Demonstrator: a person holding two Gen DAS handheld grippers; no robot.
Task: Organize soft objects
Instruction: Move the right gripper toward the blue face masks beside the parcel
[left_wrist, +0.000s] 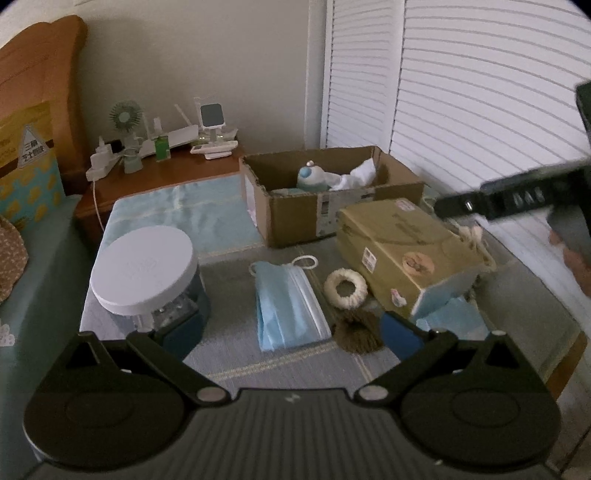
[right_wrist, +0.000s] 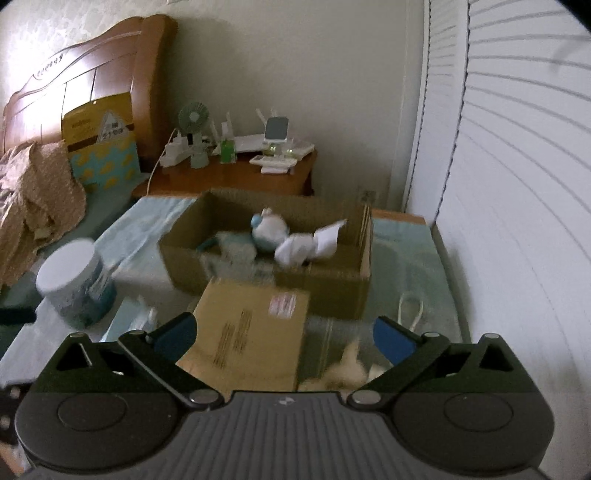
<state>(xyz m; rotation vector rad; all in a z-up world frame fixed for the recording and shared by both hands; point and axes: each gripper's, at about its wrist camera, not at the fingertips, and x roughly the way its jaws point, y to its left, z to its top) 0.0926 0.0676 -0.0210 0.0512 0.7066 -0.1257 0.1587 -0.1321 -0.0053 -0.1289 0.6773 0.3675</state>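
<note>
Masks (left_wrist: 288, 306), one blue stack, are lying on the tabletop (left_wrist: 229, 354) with the long axis running away from the left wrist camera, ear loops pointing toward the one open cardboard box (left_wrist: 295, 218). One cream ring (left_wrist: 346, 288) is sitting just beside it, right of the stack. Left gripper (left_wrist: 291, 334) and right gripper (right_wrist: 284, 338) are both hovering with jaws spread, pinching nothing.

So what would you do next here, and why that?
Probably bring the open, empty right hand-held gripper down onto the fluffy cream toy just below its fingers, and close. Soft toys already lie in the open cardboard box, while this one, a cream ring and face masks still lie on the mat.
</note>
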